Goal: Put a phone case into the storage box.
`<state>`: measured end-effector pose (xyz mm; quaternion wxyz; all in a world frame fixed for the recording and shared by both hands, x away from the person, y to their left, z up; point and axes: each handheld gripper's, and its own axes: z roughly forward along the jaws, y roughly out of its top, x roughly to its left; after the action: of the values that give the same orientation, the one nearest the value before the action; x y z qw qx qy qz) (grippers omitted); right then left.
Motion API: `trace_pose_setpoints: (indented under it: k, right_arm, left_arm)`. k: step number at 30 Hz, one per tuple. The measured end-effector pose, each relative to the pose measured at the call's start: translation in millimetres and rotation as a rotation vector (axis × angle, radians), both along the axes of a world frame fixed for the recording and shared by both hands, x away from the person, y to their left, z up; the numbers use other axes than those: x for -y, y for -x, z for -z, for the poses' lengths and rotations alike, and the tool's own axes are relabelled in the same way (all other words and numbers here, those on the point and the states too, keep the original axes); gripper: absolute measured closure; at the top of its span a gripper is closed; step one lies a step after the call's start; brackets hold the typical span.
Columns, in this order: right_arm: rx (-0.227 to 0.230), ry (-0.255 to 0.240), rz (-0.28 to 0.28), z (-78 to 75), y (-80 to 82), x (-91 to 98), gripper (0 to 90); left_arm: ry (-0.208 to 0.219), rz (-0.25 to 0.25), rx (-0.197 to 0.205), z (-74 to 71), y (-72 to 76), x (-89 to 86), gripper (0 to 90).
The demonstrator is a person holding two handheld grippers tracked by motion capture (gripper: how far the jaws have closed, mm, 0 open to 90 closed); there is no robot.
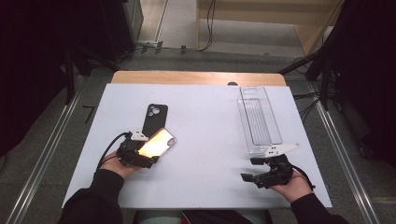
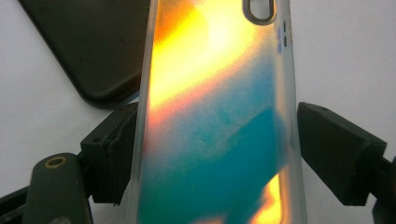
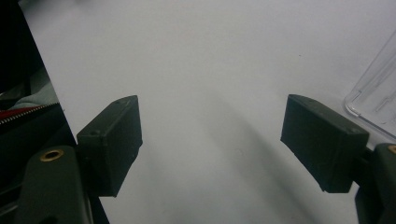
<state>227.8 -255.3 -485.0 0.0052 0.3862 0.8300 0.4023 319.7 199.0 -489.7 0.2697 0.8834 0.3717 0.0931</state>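
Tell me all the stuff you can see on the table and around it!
Colourful case: one, orange, yellow and teal with a clear rim, left side of the table, between the left gripper's jaws.
Black case: one, black, lying flat just behind the colourful case.
Clear tray: one, see-through plastic, far right of the table.
Table: one, white top with a wooden far edge.
Cables: a few, black, on the floor beyond the table.
Left gripper: one, black, jaws on either side of the colourful case.
Right gripper: one, black, jaws open over bare table, near the tray's front end.
Hands: two, in black sleeves, at the near edge.
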Motion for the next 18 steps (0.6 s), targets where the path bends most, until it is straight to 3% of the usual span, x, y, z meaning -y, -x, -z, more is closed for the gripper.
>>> trace_pose_setpoints:
  k: [11,18]
  right_arm:
    - [-0.004,-0.005,0.003,-0.6,0.3,0.2,18.6]
    - [-0.001,-0.009,0.005,-0.9,0.4,0.8,18.7]
  left_arm:
    - [0.031,0.005,-0.053,-4.4,-0.6,-3.0,18.3]
    - [0.07,0.006,-0.051,-14.4,2.3,-7.0,18.3]
